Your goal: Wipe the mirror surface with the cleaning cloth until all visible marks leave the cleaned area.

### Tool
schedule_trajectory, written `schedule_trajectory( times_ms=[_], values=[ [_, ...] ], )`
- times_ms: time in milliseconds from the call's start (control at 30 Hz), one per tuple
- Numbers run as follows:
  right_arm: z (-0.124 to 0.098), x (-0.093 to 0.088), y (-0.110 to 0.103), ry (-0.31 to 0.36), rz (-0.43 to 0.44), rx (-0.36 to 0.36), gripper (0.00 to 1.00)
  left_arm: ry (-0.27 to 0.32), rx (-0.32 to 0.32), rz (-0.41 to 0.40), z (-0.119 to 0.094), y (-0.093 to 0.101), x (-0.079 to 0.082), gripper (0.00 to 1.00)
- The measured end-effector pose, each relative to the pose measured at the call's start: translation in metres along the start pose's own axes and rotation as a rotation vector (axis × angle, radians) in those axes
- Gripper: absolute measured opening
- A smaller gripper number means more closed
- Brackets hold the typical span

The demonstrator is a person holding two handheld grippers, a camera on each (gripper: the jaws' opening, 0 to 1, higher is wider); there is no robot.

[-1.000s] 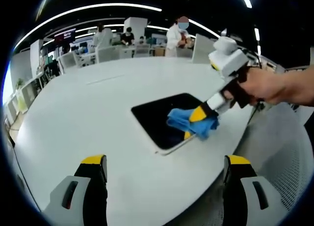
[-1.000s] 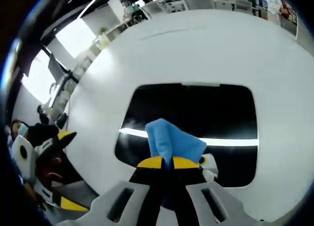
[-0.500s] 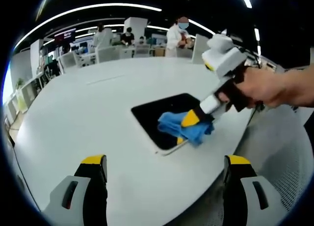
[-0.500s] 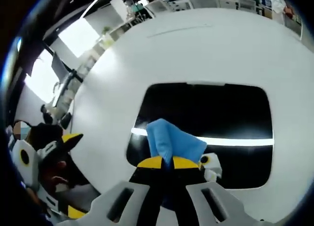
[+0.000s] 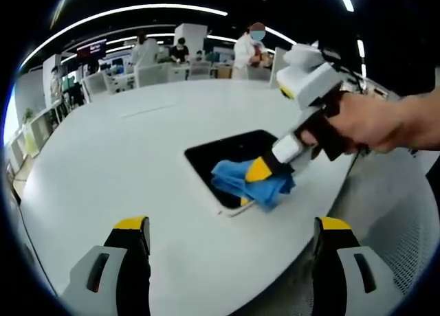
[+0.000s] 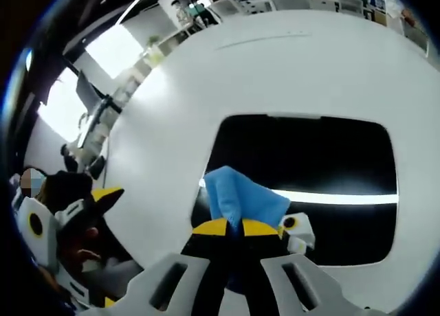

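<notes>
Just ahead of the right claw (image 6: pixel 231 228), pinched tight on the blue cleaning cloth (image 6: pixel 237 200), lies the dark mirror (image 6: pixel 323 158) flat on the white tabletop (image 6: pixel 172 123), cloth pressed to its near edge for wiping; left claw (image 5: pixel 230 237) gapes wide, idle, well back.

The right gripper (image 6: pixel 234 227), jaws clamped together on the blue cloth (image 6: pixel 237 197), presses down over the mirror (image 6: pixel 323 151), while the left gripper (image 5: pixel 230 237) hovers wide apart near the mirror's near edge.
</notes>
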State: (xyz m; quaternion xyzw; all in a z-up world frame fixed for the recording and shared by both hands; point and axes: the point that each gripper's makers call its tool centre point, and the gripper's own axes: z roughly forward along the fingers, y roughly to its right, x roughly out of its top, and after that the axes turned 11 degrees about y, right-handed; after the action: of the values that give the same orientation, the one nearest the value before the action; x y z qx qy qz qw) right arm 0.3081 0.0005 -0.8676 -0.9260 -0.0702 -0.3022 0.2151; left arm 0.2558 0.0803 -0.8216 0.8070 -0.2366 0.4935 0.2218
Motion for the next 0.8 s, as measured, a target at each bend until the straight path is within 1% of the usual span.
schedule_trajectory(
  times_ms=[167,400,567,800],
  values=[
    [0.003,0.000,-0.009,-0.002,-0.001,0.017,0.00,0.003,0.003,-0.003,0.000,-0.001,0.000,0.99],
    [0.008,0.000,-0.019,-0.001,-0.023,0.030,0.00,0.003,0.004,-0.005,0.000,-0.001,0.000,0.99],
    [0.012,0.001,-0.025,-0.001,-0.019,0.043,0.00,0.002,0.004,-0.007,0.000,-0.001,0.000,0.99],
    [0.015,0.002,-0.026,-0.008,-0.032,0.047,0.00,0.001,0.003,-0.009,0.000,-0.001,-0.001,0.99]
  ],
)
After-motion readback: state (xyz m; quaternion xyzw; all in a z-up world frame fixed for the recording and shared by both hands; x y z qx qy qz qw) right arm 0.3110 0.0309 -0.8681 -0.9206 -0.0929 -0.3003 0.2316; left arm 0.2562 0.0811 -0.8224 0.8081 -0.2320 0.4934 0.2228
